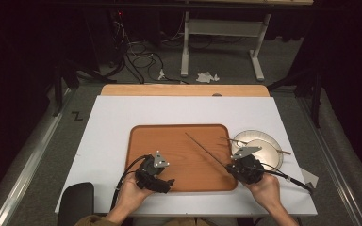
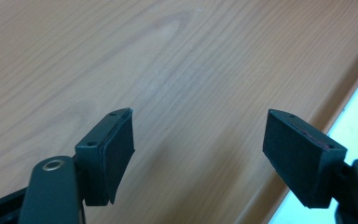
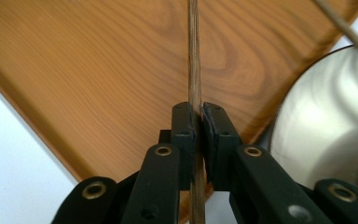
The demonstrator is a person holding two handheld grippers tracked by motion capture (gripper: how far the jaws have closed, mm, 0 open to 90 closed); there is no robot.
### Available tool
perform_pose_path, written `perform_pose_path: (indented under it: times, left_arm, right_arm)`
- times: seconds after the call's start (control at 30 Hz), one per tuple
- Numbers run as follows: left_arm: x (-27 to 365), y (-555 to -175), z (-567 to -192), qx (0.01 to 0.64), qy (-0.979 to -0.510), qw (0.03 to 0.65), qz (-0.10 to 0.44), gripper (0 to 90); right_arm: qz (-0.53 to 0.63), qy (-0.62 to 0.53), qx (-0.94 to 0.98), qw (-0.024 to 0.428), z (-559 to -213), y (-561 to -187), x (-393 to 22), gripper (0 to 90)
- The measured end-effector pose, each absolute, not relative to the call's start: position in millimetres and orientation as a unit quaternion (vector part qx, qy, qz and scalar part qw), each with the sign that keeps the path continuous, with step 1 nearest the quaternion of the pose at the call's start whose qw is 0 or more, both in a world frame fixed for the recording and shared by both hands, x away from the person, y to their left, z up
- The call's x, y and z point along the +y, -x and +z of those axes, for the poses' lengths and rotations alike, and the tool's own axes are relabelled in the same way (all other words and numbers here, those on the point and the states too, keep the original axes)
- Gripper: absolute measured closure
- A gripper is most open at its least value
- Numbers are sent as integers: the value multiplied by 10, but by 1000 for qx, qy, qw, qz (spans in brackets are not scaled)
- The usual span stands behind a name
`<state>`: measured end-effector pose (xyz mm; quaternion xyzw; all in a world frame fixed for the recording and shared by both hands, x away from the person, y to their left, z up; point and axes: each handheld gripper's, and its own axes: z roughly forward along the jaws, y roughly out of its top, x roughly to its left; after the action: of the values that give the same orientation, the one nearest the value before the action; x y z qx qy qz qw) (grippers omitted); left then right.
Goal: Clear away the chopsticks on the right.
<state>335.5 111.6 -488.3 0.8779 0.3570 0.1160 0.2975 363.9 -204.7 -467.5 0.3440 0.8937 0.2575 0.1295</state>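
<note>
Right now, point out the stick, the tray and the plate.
stick (image 3: 194,56), right gripper view, shaft above the shut jaws
tray (image 1: 179,141), high view, bare wooden floor
plate (image 1: 250,135), high view, far rim

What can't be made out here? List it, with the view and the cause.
- Far tip of the stick held by the right tongs: right gripper view, cut off by the top edge.
- Second stick on the plate: high view, too thin to tell its ends.
- Left tongs: high view, their spread is hidden by the body.
</note>
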Motion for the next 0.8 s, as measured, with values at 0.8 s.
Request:
perform_pose_path:
  times: [0.8]
  left_arm:
    - [1116, -3341, -4866, 356, -877, 300, 118, 249]
  right_arm:
    - [225, -358, 896, 136, -4883, -3686, -1947, 805]
